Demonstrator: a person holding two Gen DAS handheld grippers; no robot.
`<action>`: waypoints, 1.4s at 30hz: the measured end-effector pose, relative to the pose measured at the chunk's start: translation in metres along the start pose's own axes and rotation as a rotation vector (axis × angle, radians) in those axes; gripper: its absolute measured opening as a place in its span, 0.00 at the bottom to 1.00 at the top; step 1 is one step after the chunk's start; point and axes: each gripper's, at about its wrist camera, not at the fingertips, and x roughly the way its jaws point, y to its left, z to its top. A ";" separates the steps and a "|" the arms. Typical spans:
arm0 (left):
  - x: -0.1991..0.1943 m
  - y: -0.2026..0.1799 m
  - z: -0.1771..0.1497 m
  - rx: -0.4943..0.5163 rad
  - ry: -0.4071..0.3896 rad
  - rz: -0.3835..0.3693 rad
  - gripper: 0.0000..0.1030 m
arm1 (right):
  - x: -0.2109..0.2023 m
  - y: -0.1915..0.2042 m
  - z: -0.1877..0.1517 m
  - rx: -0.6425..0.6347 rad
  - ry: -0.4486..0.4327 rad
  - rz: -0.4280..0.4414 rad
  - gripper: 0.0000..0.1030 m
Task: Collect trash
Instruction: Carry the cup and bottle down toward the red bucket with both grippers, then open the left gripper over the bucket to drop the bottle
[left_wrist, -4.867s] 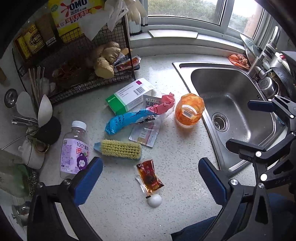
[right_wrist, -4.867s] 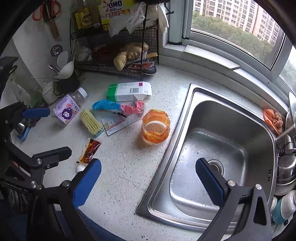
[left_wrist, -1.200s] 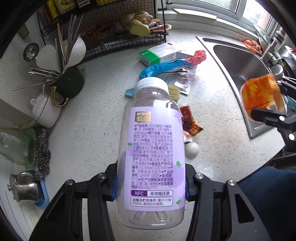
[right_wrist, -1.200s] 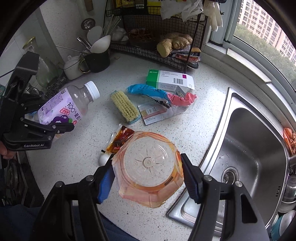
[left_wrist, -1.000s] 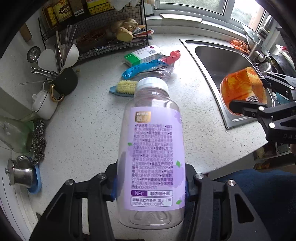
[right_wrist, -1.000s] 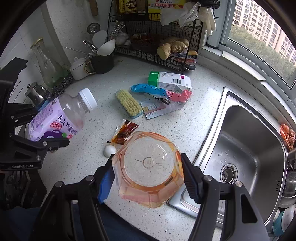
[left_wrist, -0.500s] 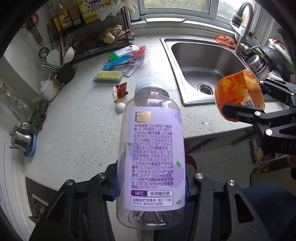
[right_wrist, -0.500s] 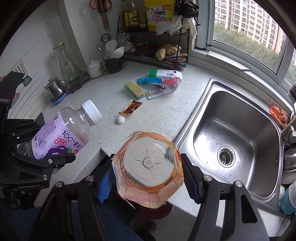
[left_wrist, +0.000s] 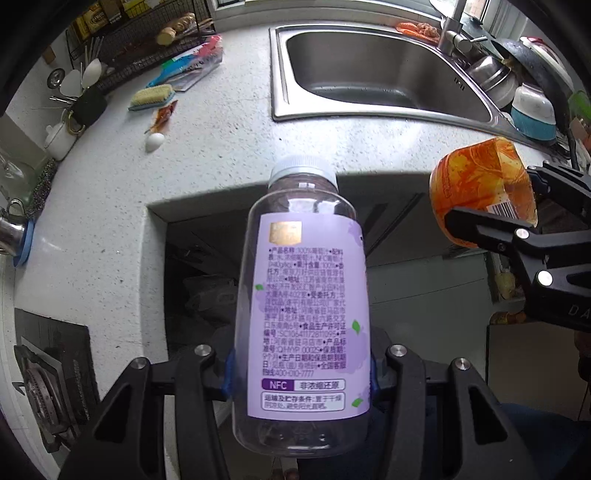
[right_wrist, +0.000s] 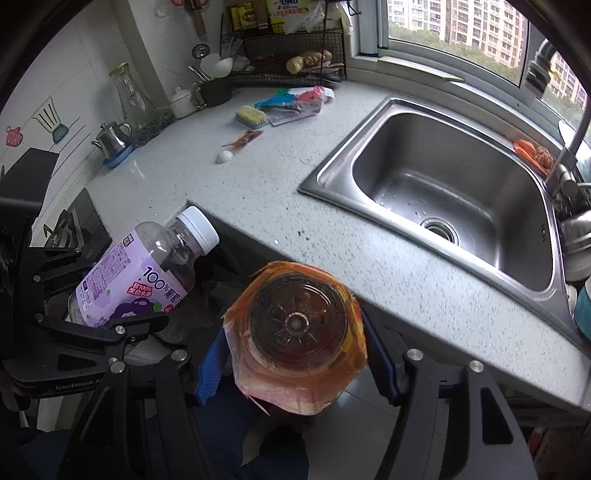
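My left gripper (left_wrist: 300, 373) is shut on an empty clear bottle with a purple label and white cap (left_wrist: 301, 314); the bottle also shows in the right wrist view (right_wrist: 147, 275). My right gripper (right_wrist: 297, 356) is shut on an orange plastic jar (right_wrist: 297, 332), seen from its base; the jar also shows in the left wrist view (left_wrist: 480, 194). Both are held out past the front edge of the counter (left_wrist: 207, 147), above a dark open space below it. A sauce packet (left_wrist: 162, 116), a white ball-like lump (left_wrist: 154, 141) and wrappers (left_wrist: 192, 64) lie on the counter.
A steel sink (right_wrist: 443, 192) sits at the right with dishes (left_wrist: 532, 110) beside it. A scrub brush (left_wrist: 152, 96), wire rack (right_wrist: 291, 55), utensil cup (right_wrist: 214, 90), small kettle (right_wrist: 112, 138) and a stove (left_wrist: 48, 384) are to the left.
Both grippers pulled back and away from the counter with the bottle and jar in them. The counter edge and the dark space under it have come into view.
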 end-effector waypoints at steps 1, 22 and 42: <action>0.008 -0.005 -0.002 0.003 0.006 -0.001 0.46 | 0.006 -0.003 -0.005 0.015 0.004 -0.002 0.62; 0.272 -0.036 -0.053 -0.047 0.221 -0.033 0.46 | 0.214 -0.039 -0.083 0.163 0.198 -0.063 0.62; 0.327 -0.041 -0.054 0.033 0.204 -0.056 0.59 | 0.247 -0.057 -0.137 0.205 0.232 -0.039 0.62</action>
